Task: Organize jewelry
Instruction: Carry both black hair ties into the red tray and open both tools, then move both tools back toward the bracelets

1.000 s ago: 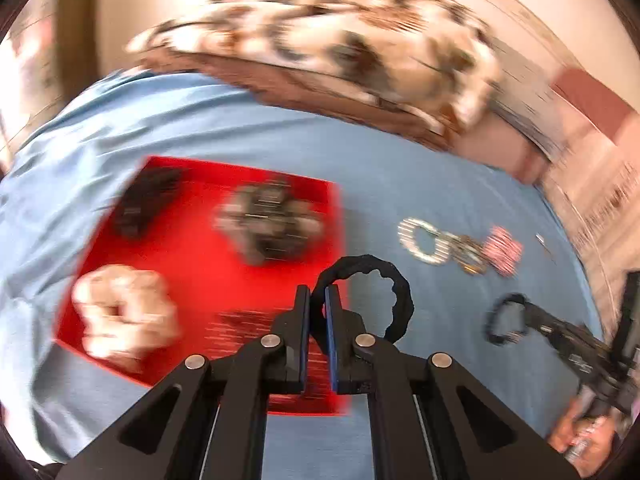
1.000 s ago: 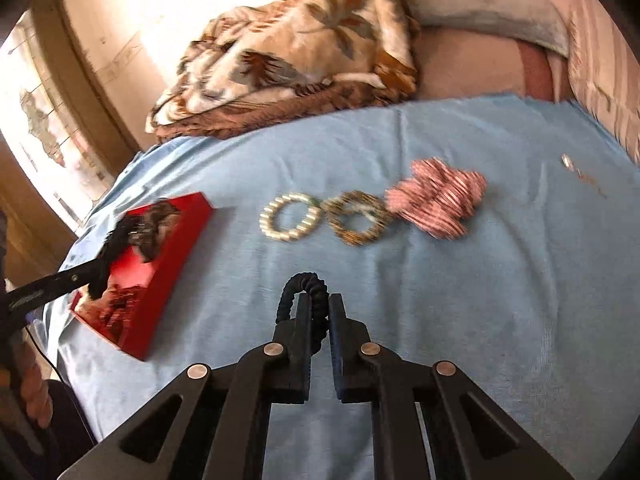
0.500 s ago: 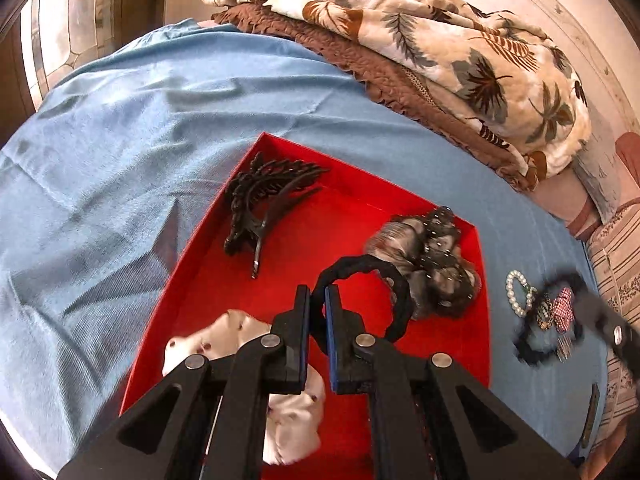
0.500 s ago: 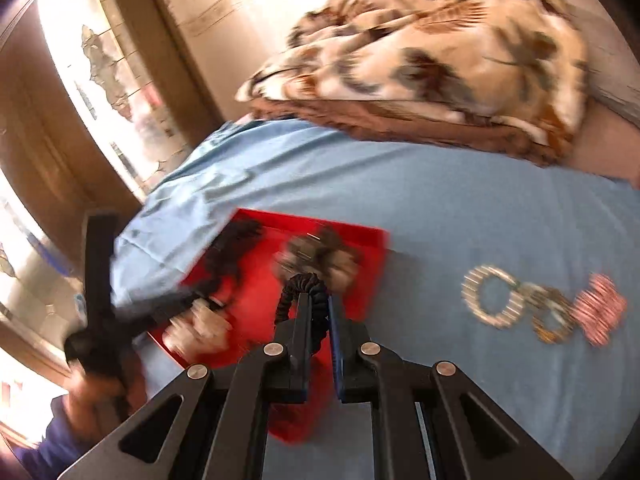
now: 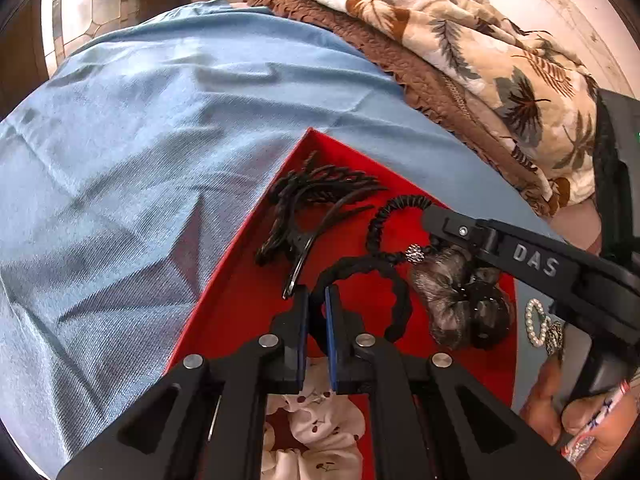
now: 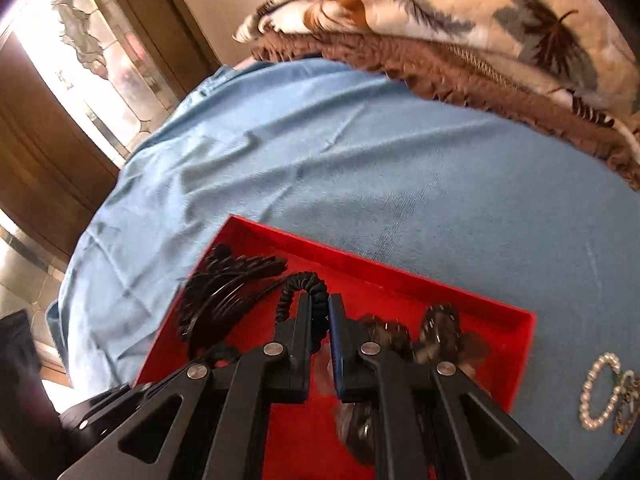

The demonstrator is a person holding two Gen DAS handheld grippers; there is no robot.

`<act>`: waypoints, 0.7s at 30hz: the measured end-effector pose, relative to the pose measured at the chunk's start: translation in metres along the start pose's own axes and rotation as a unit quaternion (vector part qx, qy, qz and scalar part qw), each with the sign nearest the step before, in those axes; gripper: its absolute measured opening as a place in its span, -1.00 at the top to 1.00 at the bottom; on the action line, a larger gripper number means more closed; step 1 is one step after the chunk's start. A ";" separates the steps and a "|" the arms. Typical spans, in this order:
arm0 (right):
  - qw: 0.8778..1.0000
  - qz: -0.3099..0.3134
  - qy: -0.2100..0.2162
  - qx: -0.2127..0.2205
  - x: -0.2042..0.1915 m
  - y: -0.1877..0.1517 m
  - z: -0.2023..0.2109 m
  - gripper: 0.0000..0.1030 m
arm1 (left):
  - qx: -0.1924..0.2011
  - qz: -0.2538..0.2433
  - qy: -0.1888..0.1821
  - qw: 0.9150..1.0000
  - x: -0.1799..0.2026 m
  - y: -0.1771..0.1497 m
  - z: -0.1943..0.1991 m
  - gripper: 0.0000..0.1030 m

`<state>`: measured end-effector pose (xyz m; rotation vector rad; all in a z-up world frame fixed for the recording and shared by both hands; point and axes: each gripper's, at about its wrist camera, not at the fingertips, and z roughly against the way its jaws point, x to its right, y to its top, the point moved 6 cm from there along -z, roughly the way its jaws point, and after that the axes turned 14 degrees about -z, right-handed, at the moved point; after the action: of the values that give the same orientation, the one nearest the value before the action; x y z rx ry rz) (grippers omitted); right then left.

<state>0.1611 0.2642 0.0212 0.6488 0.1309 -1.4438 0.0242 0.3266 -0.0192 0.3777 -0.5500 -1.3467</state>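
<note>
A red tray [image 5: 240,300] lies on the blue bedsheet [image 5: 120,160]; it also shows in the right wrist view [image 6: 400,276]. My left gripper [image 5: 316,300] is shut on a black hair tie [image 5: 396,292] just above the tray. My right gripper [image 6: 318,308] is shut on a black coiled hair tie [image 6: 304,284] over the tray; that tie [image 5: 384,216] and the right gripper [image 5: 436,216] show in the left wrist view. In the tray lie a black claw clip [image 5: 312,200], a grey-black scrunchie [image 5: 452,300] and a white scrunchie [image 5: 320,432].
A pearl bracelet [image 6: 600,392] and a patterned bracelet [image 5: 554,336] lie on the sheet right of the tray. A leaf-print blanket [image 5: 460,32] is heaped at the back. A window and wooden frame [image 6: 80,80] stand at the left.
Both grippers moved left over the red tray, each still holding its hair tie. The right gripper came in beside the left and lowered towards the tray.
</note>
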 end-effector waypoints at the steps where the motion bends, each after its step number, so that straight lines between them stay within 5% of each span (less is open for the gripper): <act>1: 1.000 -0.003 0.003 -0.002 0.000 0.000 -0.001 0.78 | 0.001 0.003 0.002 1.000 -0.001 0.000 0.000 0.85; 4: 1.000 -0.013 0.010 -0.001 0.002 0.002 -0.001 0.73 | 0.008 0.007 0.002 1.000 -0.003 0.001 0.004 0.65; 9: 1.000 -0.004 -0.005 0.019 0.003 0.005 0.014 0.20 | 0.025 0.000 0.000 1.000 0.002 0.003 0.013 0.31; 15: 0.999 -0.012 0.000 0.044 0.020 -0.003 0.068 0.19 | 0.049 -0.020 0.002 0.999 0.011 0.007 0.026 0.13; 21: 0.996 -0.024 -0.037 0.074 0.095 -0.054 0.152 0.01 | 0.065 -0.036 -0.007 0.997 0.018 -0.003 0.042 0.09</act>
<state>0.0794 0.1082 0.0849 0.7164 -0.0198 -1.5312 0.0001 0.3112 0.0164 0.4983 -0.6421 -1.3864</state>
